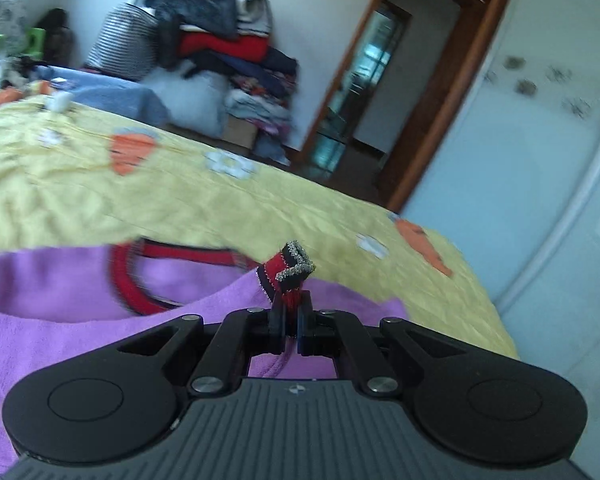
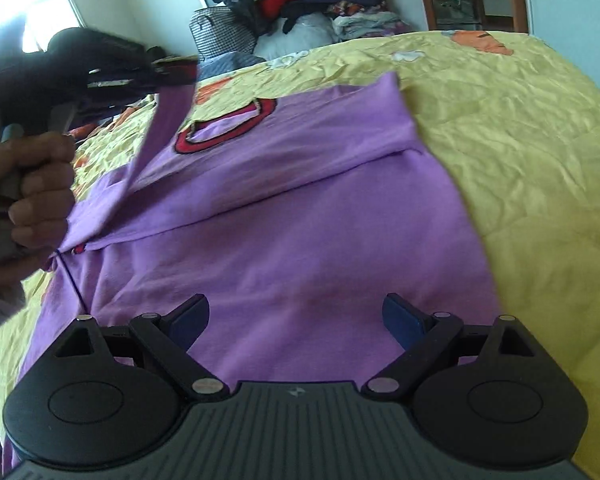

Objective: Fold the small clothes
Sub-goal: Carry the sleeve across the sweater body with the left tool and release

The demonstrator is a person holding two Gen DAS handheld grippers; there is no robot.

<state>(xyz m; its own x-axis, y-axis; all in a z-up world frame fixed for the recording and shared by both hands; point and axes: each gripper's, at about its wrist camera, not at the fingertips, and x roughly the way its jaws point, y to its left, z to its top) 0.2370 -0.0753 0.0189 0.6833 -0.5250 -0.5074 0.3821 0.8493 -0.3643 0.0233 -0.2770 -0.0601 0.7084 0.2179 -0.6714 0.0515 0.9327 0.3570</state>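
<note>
The left gripper [image 1: 291, 312] has its jaws pinched together on the red-and-black cuff [image 1: 290, 270] of a purple top [image 2: 284, 240], a strip of silvery trim showing just above the fingertips. In the right wrist view the same gripper [image 2: 168, 74] appears at the upper left, blurred, held by a hand [image 2: 28, 196] wrapped around its handle, and a purple sleeve [image 2: 156, 136] hangs taut from it, lifted off the bed and running down to the body of the garment.

The right gripper [image 2: 296, 318] stands with its jaws wide apart and nothing between them; its blue-padded fingers [image 2: 190, 318] hover over the near part of the purple top without a visible grip on the cloth.

The top lies spread on a yellow bedspread [image 2: 520, 128] printed with orange carrots and white flowers. Its red-trimmed neckline [image 2: 228, 126] lies toward the far side, and the other sleeve [image 2: 364, 120] is laid across the chest, its end pointing to the far right. A dark thread [image 2: 72, 288] runs from the left edge of the garment toward the right gripper's body.

Beyond the bed, against the far wall, sits a tall pile of folded clothes [image 1: 236, 40] beside a striped bag [image 1: 124, 40]. To the right stand a wooden door frame [image 1: 432, 92] and a pale wardrobe door [image 1: 548, 140].
</note>
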